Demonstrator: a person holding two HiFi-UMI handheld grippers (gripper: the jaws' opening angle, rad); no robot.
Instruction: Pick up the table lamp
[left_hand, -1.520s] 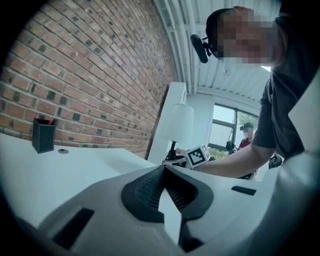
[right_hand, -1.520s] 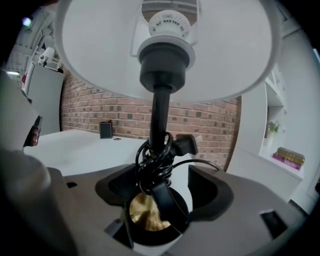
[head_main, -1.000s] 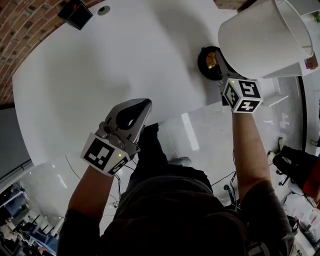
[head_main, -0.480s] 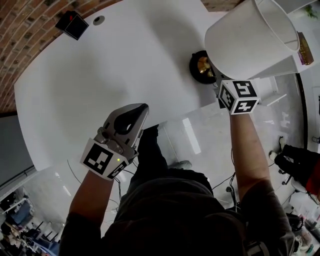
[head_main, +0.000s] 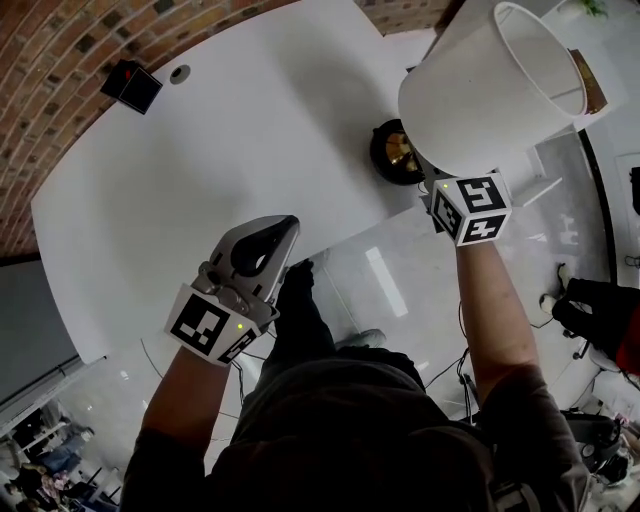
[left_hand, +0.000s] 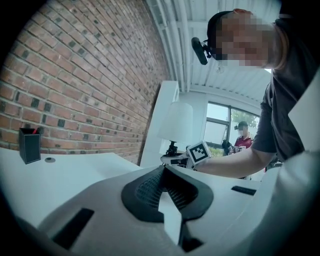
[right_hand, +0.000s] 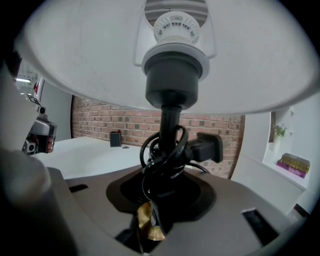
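Observation:
The table lamp has a white shade (head_main: 480, 85) and a dark round base with gold in it (head_main: 393, 152), near the right edge of the white table (head_main: 200, 170). My right gripper (head_main: 432, 190) reaches under the shade, and its marker cube (head_main: 468, 208) shows below it. In the right gripper view its jaws have just been closing and now grip the black stem (right_hand: 169, 125), which has cable and a plug (right_hand: 207, 146) wound around it. My left gripper (head_main: 288, 225) hovers over the table's front edge, shut and empty. The left gripper view shows the lamp (left_hand: 176, 121) far off.
A black pen holder (head_main: 130, 85) and a round cable hole (head_main: 179, 72) sit at the table's far left, against the brick wall. Books (right_hand: 292, 164) lie on a white shelf to the right. Glossy floor lies below the table's front edge. A person (left_hand: 243, 135) stands far behind.
The right gripper and the lamp have risen and drifted left in the head view, with the shade nearer the camera. The left gripper has risen slightly and stays shut.

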